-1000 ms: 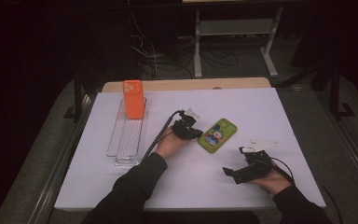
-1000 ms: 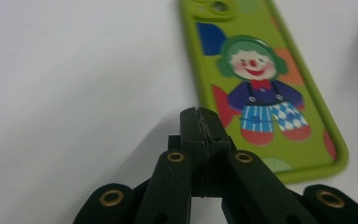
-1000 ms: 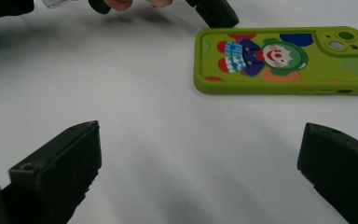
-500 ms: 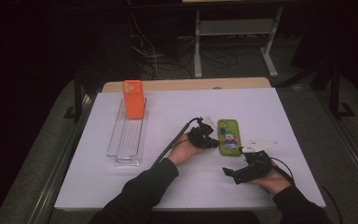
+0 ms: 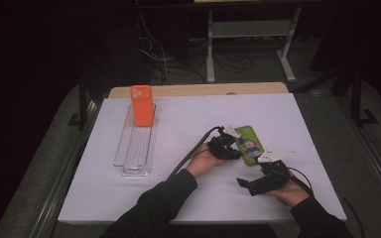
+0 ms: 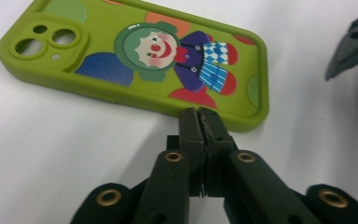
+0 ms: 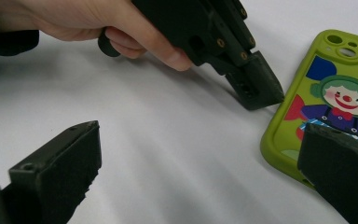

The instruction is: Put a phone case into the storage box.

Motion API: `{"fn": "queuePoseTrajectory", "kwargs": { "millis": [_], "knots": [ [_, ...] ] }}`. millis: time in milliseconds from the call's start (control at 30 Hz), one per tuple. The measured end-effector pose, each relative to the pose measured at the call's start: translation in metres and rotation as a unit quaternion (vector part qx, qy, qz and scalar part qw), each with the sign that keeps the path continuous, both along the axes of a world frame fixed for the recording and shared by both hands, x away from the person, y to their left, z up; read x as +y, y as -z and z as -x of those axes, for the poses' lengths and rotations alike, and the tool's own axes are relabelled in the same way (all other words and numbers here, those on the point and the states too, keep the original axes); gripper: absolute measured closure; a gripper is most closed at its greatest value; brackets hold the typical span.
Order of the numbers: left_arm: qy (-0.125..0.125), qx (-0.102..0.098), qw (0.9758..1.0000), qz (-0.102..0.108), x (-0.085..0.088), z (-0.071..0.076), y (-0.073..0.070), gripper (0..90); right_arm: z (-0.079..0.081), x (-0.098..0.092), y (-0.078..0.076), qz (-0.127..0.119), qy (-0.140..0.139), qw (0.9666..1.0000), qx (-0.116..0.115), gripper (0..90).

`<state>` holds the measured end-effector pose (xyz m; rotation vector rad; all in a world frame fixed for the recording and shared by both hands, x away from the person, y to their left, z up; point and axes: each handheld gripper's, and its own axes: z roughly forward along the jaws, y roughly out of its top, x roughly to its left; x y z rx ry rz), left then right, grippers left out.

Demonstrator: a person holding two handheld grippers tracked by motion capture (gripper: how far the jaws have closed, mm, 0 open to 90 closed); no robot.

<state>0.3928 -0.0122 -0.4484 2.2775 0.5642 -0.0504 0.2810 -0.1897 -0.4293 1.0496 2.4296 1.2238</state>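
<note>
A green phone case [image 5: 248, 145] with a clown picture lies flat on the white table, right of centre. In the left gripper view the green case [image 6: 135, 60] lies just beyond my left gripper [image 6: 199, 112], whose tips touch its long edge. My left gripper [image 5: 234, 148] looks shut with nothing between its jaws, which have just been opening by a hair. My right gripper [image 5: 245, 184] rests nearer the front edge, pointing left, open and empty. In the right gripper view my right gripper [image 7: 200, 128] has one jaw before the green case [image 7: 326, 98], and my left gripper [image 7: 256, 93] shows beyond.
An orange phone case [image 5: 142, 105] stands upright at the far end of a clear plastic tray [image 5: 135, 146] on the table's left part. The white table top [image 5: 129, 198] ends at dark floor on all sides. Cables and a metal stand lie beyond the far edge.
My left gripper has moved right up to the green case, which has slid a little right and turned to lie more lengthwise. The right gripper has stayed put.
</note>
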Motion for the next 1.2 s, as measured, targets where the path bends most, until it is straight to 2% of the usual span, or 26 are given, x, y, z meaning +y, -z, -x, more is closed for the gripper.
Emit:
{"fn": "queuePoseTrajectory", "kwargs": {
  "millis": [133, 267, 333, 467, 600, 700, 800, 900, 1033, 1200],
  "knots": [
    [0.001, 0.002, 1.0, -0.001, 0.009, 0.005, -0.007, 78.9, 0.0, 0.0, 0.0, -0.001, 0.0, 1.0, -0.002, 0.0],
    [-0.006, -0.006, 0.9999, 0.009, 0.024, 0.01, -0.015, 68.4, 0.0, 0.0, 0.0, 0.0, 0.0, 1.0, -0.001, 0.0],
    [-0.008, -0.015, 0.9998, 0.009, 0.035, 0.012, -0.019, 61.9, 0.0, 0.0, 0.0, 0.001, -0.001, 1.0, -0.001, 0.0],
    [-0.018, -0.011, 0.9997, 0.009, 0.057, 0.017, -0.023, 53.6, 0.0, 0.001, 0.0, 0.001, -0.001, 1.0, 0.0, 0.0],
    [-0.028, -0.018, 0.9994, 0.008, 0.083, 0.022, -0.026, 41.9, -0.001, 0.001, 0.001, 0.001, 0.003, 1.0, 0.001, 0.0],
    [-0.037, -0.023, 0.999, 0.006, 0.097, 0.027, -0.028, 36.6, -0.001, 0.001, 0.0, 0.0, 0.005, 1.0, 0.002, 0.0],
    [-0.05, -0.025, 0.9984, 0.013, 0.112, 0.035, -0.031, 31.7, -0.002, 0.001, 0.0, 0.001, 0.01, 1.0, 0.0, 0.0],
    [-0.054, -0.036, 0.9979, 0.008, 0.126, 0.04, -0.034, 26.3, -0.002, 0.002, -0.001, 0.0, 0.016, 0.9999, 0.002, 0.0],
    [-0.06, -0.047, 0.997, 0.016, 0.141, 0.048, -0.036, 18.6, -0.004, 0.004, -0.003, -0.002, 0.025, 0.9997, 0.003, 0.0],
    [-0.06, -0.055, 0.9964, 0.025, 0.158, 0.055, -0.038, 10.0, -0.006, 0.005, -0.006, 0.008, 0.031, 0.9995, 0.005, 0.0]
  ]
}}
